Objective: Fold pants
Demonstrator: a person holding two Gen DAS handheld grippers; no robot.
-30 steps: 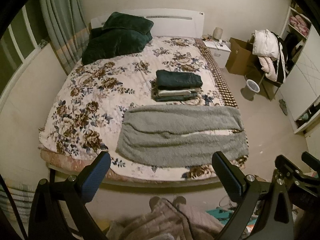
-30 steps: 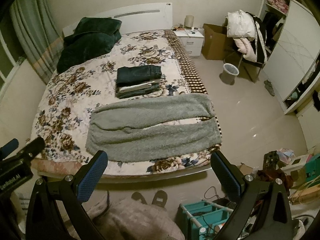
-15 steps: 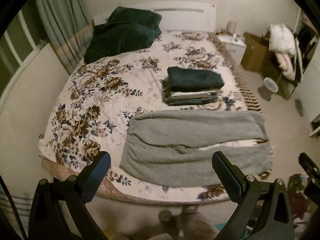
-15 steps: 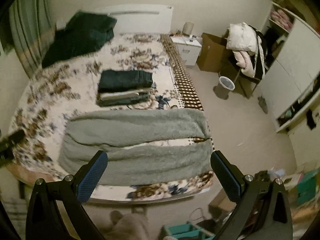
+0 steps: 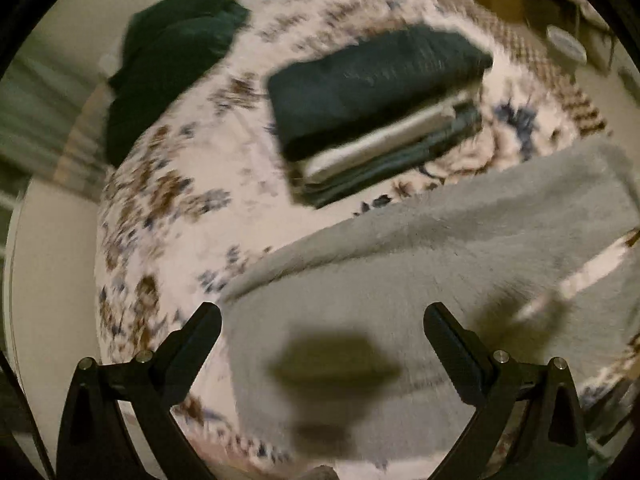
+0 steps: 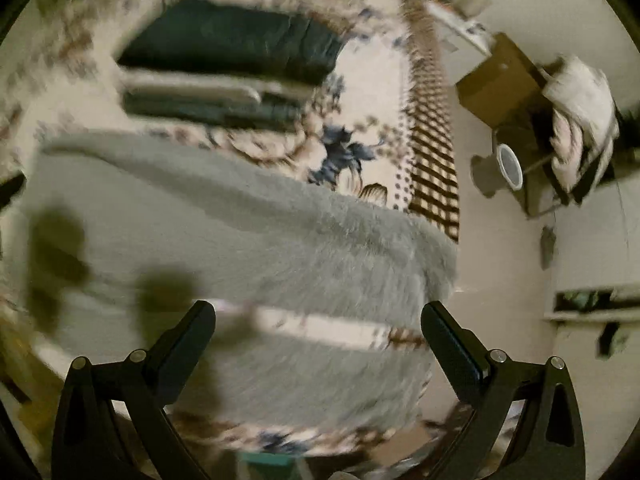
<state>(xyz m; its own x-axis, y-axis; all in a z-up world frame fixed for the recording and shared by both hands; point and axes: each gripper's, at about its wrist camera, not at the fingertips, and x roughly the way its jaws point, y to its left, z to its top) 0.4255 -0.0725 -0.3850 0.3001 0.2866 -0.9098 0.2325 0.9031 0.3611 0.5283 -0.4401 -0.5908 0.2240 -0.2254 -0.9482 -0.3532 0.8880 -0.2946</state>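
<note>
Grey fleece pants (image 5: 400, 272) lie spread flat across the near part of the floral bed (image 5: 168, 208), legs apart with a strip of quilt between them. My left gripper (image 5: 322, 320) is open and empty, just above the waist end at the left. My right gripper (image 6: 318, 320) is open and empty, above the leg ends (image 6: 340, 256) near the bed's right edge. Both views are blurred by motion. Gripper shadows fall on the pants.
A stack of folded dark and light clothes (image 5: 376, 92) sits on the bed behind the pants, also in the right wrist view (image 6: 228, 64). Dark green pillows (image 5: 168, 52) lie far left. A cardboard box (image 6: 500, 80), a bin (image 6: 510, 166) and a chair with clothes (image 6: 580, 96) stand on the floor at right.
Both grippers have moved forward and down, from the foot of the bed to close above the grey pants. The left tilted toward the waist end, the right toward the leg ends. Both stayed open.
</note>
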